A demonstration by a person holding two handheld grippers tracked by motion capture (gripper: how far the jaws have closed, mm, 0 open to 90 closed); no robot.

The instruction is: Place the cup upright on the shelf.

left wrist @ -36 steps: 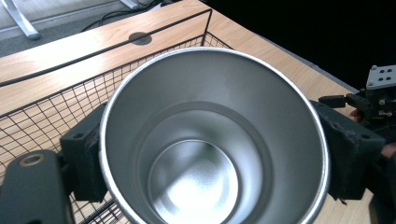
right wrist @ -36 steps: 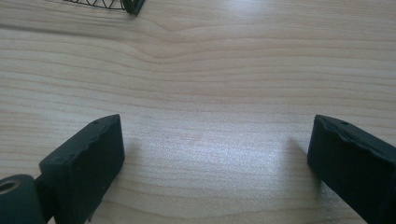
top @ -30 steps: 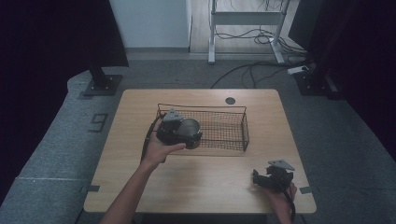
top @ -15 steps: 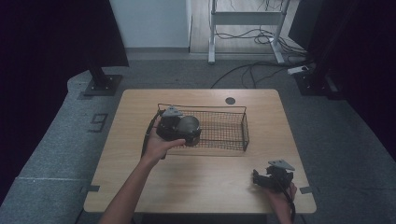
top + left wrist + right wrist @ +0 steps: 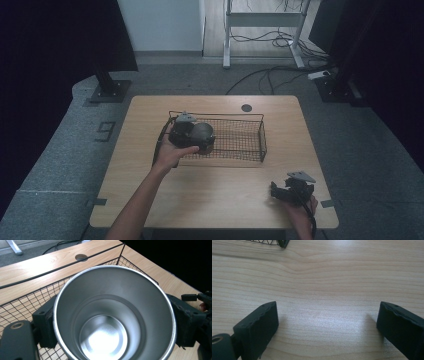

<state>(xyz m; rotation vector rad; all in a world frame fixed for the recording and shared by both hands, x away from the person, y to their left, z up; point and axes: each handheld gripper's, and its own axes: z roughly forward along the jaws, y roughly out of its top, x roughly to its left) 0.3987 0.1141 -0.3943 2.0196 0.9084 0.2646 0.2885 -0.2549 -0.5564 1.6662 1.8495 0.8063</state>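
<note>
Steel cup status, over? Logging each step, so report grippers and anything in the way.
Left gripper shut on shiny round steel cup above black wire mesh basket. Right gripper open, resting on light wooden table. Nothing blocking.

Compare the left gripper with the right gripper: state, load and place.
The left gripper is shut on a steel cup; the right gripper stands open with nothing between its jaws. The left one is held over the wire basket; the right one sits low over the bare wooden table, near its front edge. Both have black jaws.

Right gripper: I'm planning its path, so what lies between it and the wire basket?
Bare wooden table, as the high view shows. The right gripper rests open near the front edge, apart from the wire basket.
</note>
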